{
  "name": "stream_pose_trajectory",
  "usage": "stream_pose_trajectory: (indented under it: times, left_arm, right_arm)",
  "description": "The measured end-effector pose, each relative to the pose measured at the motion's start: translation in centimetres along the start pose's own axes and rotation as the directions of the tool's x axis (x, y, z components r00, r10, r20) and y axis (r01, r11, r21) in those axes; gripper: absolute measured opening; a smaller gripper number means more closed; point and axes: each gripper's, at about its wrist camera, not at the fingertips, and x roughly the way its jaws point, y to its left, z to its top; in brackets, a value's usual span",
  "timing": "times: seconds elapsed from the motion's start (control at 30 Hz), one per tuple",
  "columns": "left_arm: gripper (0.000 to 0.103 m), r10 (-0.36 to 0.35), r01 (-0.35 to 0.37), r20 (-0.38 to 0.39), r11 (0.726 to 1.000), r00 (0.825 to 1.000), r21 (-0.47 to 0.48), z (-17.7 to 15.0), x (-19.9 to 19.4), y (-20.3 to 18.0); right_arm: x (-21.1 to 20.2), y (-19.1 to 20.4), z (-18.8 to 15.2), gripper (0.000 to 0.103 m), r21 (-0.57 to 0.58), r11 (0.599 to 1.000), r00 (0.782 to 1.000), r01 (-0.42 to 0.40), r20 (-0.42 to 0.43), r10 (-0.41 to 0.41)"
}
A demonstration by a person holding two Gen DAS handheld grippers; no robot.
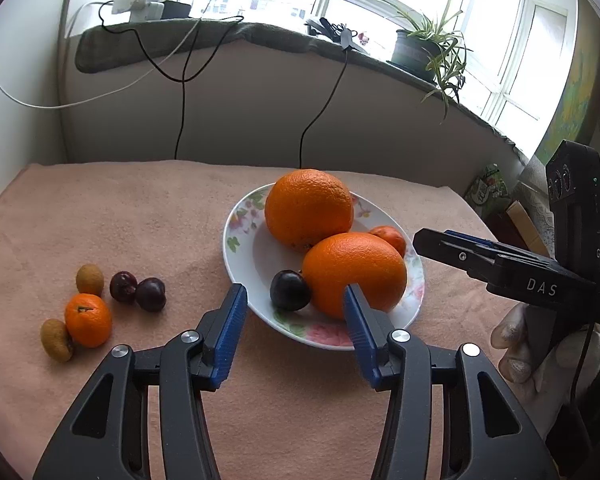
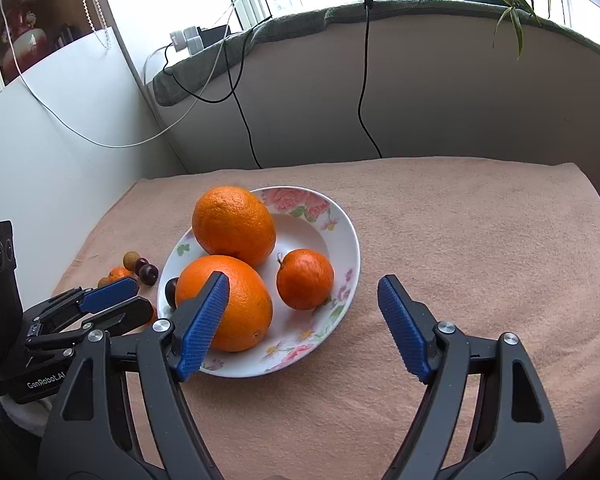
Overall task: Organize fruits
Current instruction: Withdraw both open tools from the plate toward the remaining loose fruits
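Two oranges, a mandarin and a plum are held in the plate. Five small fruits are left on the cloth. Both the left gripper and right gripper are spread open, gripping nothing.

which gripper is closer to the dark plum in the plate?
Left. The left gripper frames the plum just beyond its open jaws; the right gripper sits toward the plate's other side.

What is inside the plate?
The plate holds two big oranges, a small tangerine and a dark plum. Anything beneath the oranges is hidden.
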Motion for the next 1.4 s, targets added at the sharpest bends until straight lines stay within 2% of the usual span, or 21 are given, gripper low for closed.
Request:
stream_pose_trajectory:
  times: [0.07, 0.1, 0.13, 0.3, 0.57, 0.8, 1.1, 1.4]
  left_arm:
    - [0.061, 0.002, -0.002, 0.002, 1.000, 1.000, 0.001, 0.0, -0.1, 0.0]
    - [0.071, 0.003, -0.003, 0.000, 1.000, 1.000, 0.000, 0.0, -0.1, -0.1]
    - [0.075, 0.007, -0.007, -0.003, 1.000, 1.000, 0.001, 0.0, -0.1, -0.2]
    - [0.079, 0.041, -0.041, -0.003, 0.999, 0.999, 0.013, 0.0, 0.1, -0.5]
    - [0.079, 0.048, -0.048, 0.002, 0.999, 0.999, 0.016, -0.1, -0.2, -0.5]
    - [0.079, 0.065, -0.066, 0.015, 0.998, 0.998, 0.007, -0.3, -1.2, 0.3]
    - [0.079, 0.119, -0.118, 0.027, 0.993, 0.993, -0.031, -1.0, -2.8, 3.3]
    - [0.079, 0.180, -0.178, 0.015, 0.982, 0.984, -0.069, -2.7, -4.6, 6.8]
  right_arm:
    - [-0.1, 0.3, 0.0, 0.083, -0.009, 1.000, 1.000, -0.002, 0.006, 0.002]
    - [-0.2, 0.4, 0.0, 0.086, -0.014, 1.000, 1.000, -0.007, 0.010, 0.007]
    - [-0.3, 0.5, 0.0, 0.087, -0.017, 1.000, 1.000, -0.009, 0.013, 0.009]
    - [-0.1, 1.1, -0.2, 0.088, -0.027, 1.000, 1.000, -0.009, 0.004, 0.009]
    - [-0.9, 1.9, -0.1, 0.088, -0.043, 0.999, 0.999, -0.022, 0.028, 0.023]
    - [-1.6, 3.4, -0.1, 0.088, -0.069, 0.995, 0.997, -0.070, 0.039, 0.073]
    - [-1.4, 6.6, -0.4, 0.088, -0.134, 0.984, 0.992, -0.119, 0.034, 0.124]
    - [-0.5, 10.5, -1.9, 0.088, -0.223, 0.956, 0.981, -0.189, -0.011, 0.192]
